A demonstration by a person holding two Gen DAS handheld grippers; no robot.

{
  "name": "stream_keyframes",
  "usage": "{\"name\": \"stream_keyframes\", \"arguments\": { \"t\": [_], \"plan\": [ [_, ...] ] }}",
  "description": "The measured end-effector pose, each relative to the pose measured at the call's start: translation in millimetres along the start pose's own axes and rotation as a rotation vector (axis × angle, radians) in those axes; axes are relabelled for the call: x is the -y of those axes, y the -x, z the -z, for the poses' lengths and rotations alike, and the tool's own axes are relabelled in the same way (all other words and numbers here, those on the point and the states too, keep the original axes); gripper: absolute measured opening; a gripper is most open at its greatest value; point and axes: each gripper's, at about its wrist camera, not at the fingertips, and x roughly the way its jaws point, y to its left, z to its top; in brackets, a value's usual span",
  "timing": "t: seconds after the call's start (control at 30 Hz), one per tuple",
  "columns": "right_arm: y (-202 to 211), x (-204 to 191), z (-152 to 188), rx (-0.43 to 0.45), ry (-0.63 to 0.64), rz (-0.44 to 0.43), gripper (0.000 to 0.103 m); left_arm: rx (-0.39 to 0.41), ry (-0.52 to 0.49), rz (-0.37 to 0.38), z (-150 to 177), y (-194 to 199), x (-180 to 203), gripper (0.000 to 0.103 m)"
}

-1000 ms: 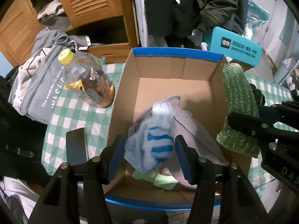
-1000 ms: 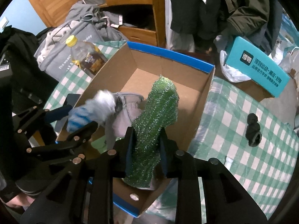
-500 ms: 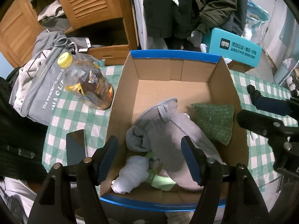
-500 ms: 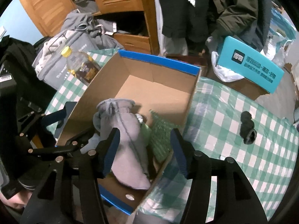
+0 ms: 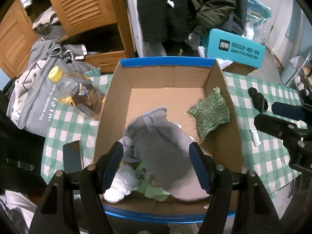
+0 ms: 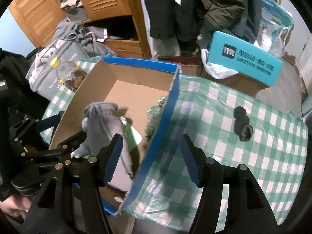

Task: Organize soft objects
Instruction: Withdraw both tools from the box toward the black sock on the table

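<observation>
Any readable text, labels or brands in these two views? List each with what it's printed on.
"The weather is nic…", cut off by the bottle: white print on the grey fabric bag at the table's left edge.
Larger white letters below it: partly hidden, not readable.
Teal cardboard box behind the table: dark square logo and lines of Chinese print, too blurred to read.
Yellow-capped plastic bottle: label too blurred.

Matt cardboard box [image 5: 167, 78], glittery green cloth [image 5: 209, 113], glossy checked tablecloth [image 6: 234, 136]

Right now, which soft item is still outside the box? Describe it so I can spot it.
Start at the blue-rimmed cardboard box on the green checked tablecloth. On the cloth to its right lies a black rolled sock, the only dark, bundled item there, alone on the checks.
</observation>
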Motion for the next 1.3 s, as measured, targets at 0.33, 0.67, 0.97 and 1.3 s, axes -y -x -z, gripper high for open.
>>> {"name": "stream_keyframes", "arguments": {
  "t": [0.33,0.67,0.97,1.3],
  "plan": [
    [10,37,11,0.011,-0.061,0.020,0.065,0.002,-0.047,0.006,-5,2,31,0.076],
    [24,86,27,0.026,-0.146,0.054,0.065,-0.008,-0.094,0.027,-12,0,69,0.076],
    [30,129,45,0.005,-0.201,0.099,0.066,-0.027,-0.128,0.061,-22,-3,108,0.076],
    [31,165,51,-0.034,-0.214,0.147,0.066,-0.057,-0.164,0.080,-31,-13,145,0.076]
  ]
}}
